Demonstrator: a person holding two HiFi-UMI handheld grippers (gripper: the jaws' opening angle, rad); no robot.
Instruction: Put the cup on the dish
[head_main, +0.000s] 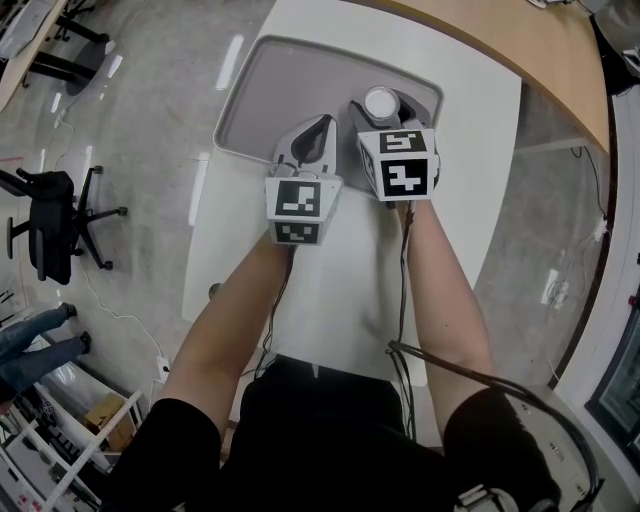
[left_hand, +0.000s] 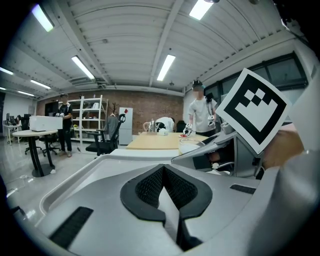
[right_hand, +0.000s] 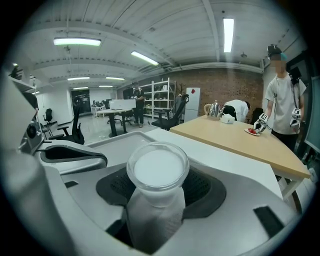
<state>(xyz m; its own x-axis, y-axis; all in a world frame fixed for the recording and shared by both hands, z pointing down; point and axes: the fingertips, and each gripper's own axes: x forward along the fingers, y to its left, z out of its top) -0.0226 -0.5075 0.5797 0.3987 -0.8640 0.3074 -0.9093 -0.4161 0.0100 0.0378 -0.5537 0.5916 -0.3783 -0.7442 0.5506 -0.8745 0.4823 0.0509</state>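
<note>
While the left gripper (left_hand: 162, 172) is closed on nothing, the right gripper (right_hand: 157, 200) clamps the cup (right_hand: 157, 169) over the dish (head_main: 262, 92).

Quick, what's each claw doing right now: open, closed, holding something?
Left claw: closed, empty.
Right claw: closed on the cup.

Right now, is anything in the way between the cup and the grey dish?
No, nothing visible is. The right gripper holds the cup over the dish, and the dish is bare where it shows. The left gripper, shut and empty, is beside the cup on the left, not under it.
</note>
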